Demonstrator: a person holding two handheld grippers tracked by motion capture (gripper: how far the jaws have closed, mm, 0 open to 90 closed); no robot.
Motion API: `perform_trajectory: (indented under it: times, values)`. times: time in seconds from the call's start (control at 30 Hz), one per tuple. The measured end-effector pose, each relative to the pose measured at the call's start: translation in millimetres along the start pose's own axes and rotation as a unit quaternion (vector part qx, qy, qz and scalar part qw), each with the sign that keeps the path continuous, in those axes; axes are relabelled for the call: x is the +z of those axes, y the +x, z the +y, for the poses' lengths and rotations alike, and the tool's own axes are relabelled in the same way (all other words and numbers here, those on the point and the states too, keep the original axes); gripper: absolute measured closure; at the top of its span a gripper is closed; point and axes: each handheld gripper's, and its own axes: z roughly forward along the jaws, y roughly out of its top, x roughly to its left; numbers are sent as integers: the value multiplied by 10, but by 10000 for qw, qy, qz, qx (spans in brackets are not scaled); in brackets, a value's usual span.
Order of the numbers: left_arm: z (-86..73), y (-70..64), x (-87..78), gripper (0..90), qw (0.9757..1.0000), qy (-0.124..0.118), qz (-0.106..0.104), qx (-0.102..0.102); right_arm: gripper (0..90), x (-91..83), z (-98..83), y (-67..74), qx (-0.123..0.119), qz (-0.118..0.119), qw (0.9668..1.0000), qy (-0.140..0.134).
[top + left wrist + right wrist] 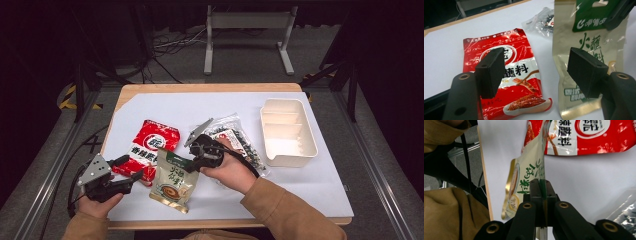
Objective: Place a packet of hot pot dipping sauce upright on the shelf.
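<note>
right tool (pixel 543 195) pinching beige pouch (pixel 173 184)

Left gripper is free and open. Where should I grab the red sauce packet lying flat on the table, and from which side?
Take the red sauce packet at its near edge, where the left gripper already sits. It lies flat, so slide one jaw under that thin sealed edge from the person's side, low and nearly level. Stay clear of the gold pouch hanging from the right gripper.
</note>
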Motion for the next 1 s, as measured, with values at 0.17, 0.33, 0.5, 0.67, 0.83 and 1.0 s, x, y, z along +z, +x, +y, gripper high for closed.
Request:
perform_trajectory:
  times: [0.17, 0.33, 0.5, 0.67, 0.83, 1.0]
  values:
    - [1, -3, 3, 310, 10000, 0, 15, 12, 898, -154, 58, 89, -210, -162, 9996, -86]
    - [0, -1, 0, 310, 10000, -1, 22, 2, 897, -274, 88, 110, -418, -388, 9983, -111]
    - [-2, -4, 4, 310, 10000, -6, 26, -17, 897, -365, 97, 100, -558, -641, 9963, -82]
    - [-3, 1, 8, 310, 10000, 5, 32, -5, 897, -471, 104, 75, -659, -746, 9949, -150]
    - [-4, 4, 8, 310, 10000, 9, 36, 5, 897, -586, 120, 59, -674, -800, 9942, -253]
    - [-5, 5, 9, 310, 10000, 12, 34, -1, 897, -713, 133, 23, -678, -907, 9931, -288]
